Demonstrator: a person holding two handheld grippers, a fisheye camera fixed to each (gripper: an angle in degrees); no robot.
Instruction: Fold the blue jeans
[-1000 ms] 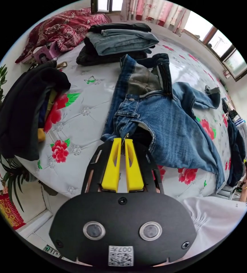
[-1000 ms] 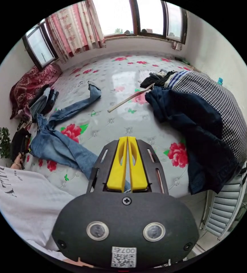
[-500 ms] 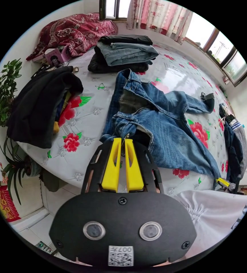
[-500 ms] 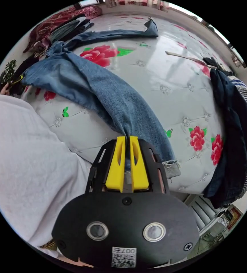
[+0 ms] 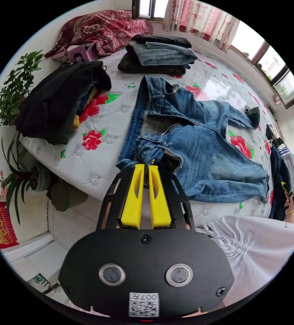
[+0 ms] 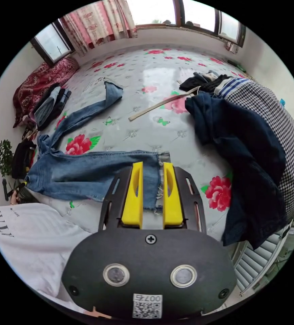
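Gripping jeans (image 5: pixel 194 149) waist w/ left gripper (image 5: pixel 146 166); right gripper (image 6: pixel 152 165) now open, released leg.

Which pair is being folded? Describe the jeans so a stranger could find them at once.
On the flowered bed, between the folded stack by the red pillow and the dark heap opposite, the blue jeans lie spread out. Unlike the stacked pairs, they lie unfolded, waist shut in the left gripper.

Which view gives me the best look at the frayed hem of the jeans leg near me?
The right gripper view: the frayed hem lies flat on the bed between the open jaws of the right gripper. The left gripper view shows that hem small at the far edge, while the left gripper is shut on the jeans' waistband.
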